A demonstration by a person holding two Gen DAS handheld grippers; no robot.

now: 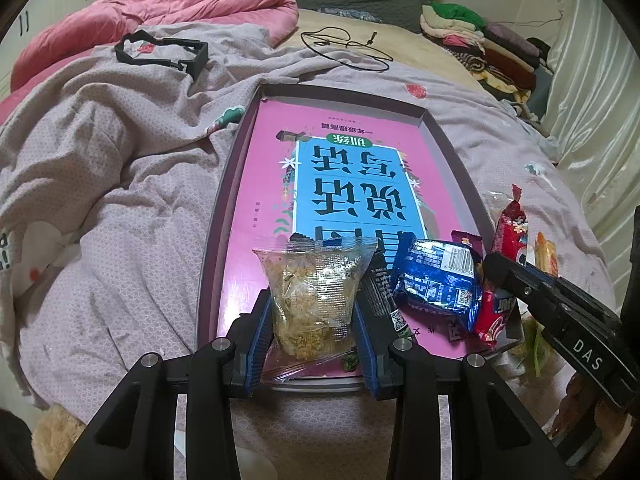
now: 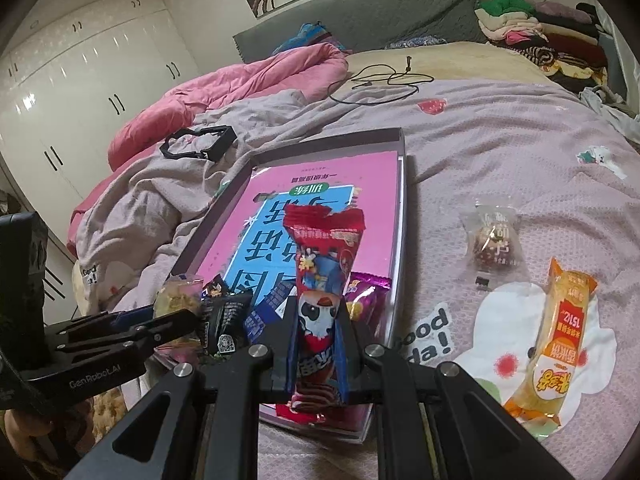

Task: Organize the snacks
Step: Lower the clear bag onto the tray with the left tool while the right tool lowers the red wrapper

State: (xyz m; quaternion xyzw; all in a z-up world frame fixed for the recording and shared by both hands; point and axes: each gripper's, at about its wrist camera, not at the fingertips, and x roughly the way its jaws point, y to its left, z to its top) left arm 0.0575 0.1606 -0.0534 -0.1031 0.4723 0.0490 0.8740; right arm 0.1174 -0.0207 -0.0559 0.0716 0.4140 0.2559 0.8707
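A shallow grey box [image 1: 448, 148] with a pink and blue book [image 1: 352, 184] in it lies on the bed. My left gripper [image 1: 314, 320] is shut on a clear packet of crumbly snack [image 1: 316, 292] over the box's near end. Next to it lie a black packet [image 1: 380, 292] and a blue packet [image 1: 436, 276]. My right gripper [image 2: 318, 344] is shut on a red panda-print packet [image 2: 324, 264], held upright over the box's near right corner; this gripper also shows in the left wrist view [image 1: 496, 272]. An orange packet [image 2: 556, 332] and a clear packet of dark snacks [image 2: 494, 240] lie on the bedspread to the right.
A purple packet [image 2: 366, 300] lies in the box by the right wall. A black plastic frame [image 2: 200, 144] and a black cord [image 2: 380, 80] lie farther up the bed. A pink quilt [image 2: 240, 88] is bunched on the left and folded clothes [image 2: 536, 36] are stacked at the far right.
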